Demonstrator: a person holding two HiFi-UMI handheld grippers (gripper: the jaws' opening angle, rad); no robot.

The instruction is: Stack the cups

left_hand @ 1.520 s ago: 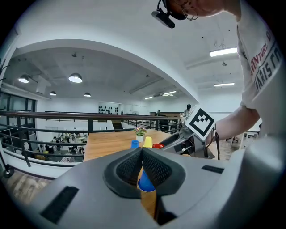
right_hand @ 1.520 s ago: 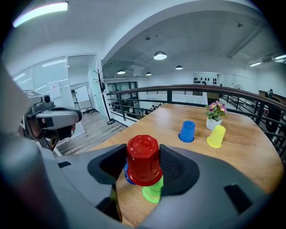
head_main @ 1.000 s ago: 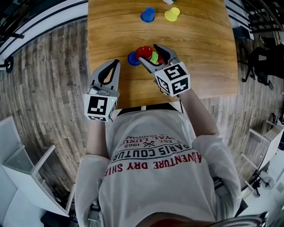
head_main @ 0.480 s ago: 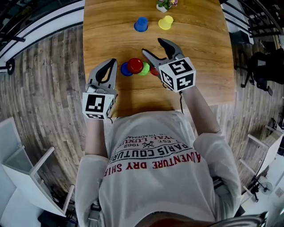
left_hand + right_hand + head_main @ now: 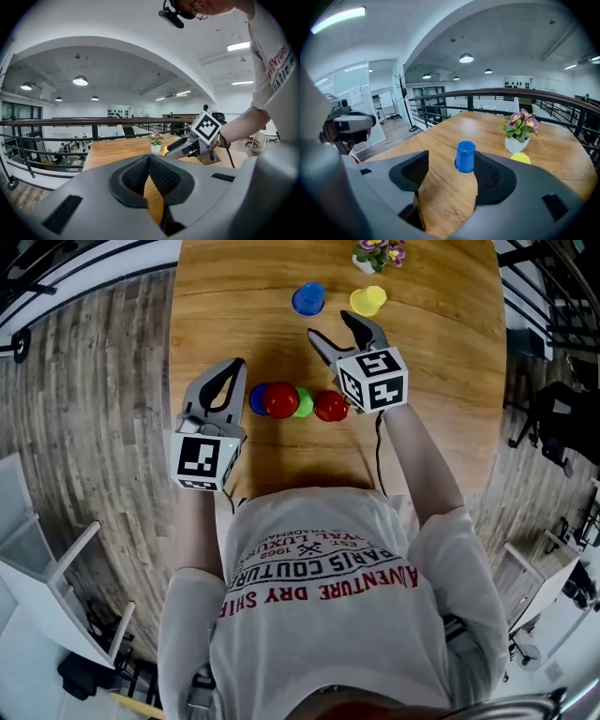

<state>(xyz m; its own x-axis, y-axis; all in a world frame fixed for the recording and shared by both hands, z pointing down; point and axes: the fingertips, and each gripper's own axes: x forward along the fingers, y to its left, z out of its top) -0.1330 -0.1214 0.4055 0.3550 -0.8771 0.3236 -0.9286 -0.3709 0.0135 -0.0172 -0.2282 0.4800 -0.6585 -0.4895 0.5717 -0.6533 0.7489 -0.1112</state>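
Observation:
An upturned blue cup (image 5: 307, 298) and a yellow cup (image 5: 367, 301) stand apart near the table's far edge. Closer in, a blue cup (image 5: 257, 398), a red cup (image 5: 280, 400), a green cup (image 5: 303, 402) and another red cup (image 5: 330, 406) sit bunched in a row. My right gripper (image 5: 333, 326) is open and empty, between the row and the far cups. In the right gripper view, the blue cup (image 5: 465, 156) stands just beyond the open right gripper (image 5: 450, 161), with the yellow cup (image 5: 520, 158) to its right. My left gripper (image 5: 234, 367) is shut and empty, just left of the row.
A white pot of purple flowers (image 5: 379, 254) stands at the far edge behind the yellow cup, and shows as the flower pot (image 5: 518, 136) in the right gripper view. The wooden table (image 5: 441, 381) ends close to the person's body. A railing runs beyond the table.
My right gripper has moved off the bunched cups and away from the body toward the far blue and yellow cups. The left gripper has stayed beside the row.

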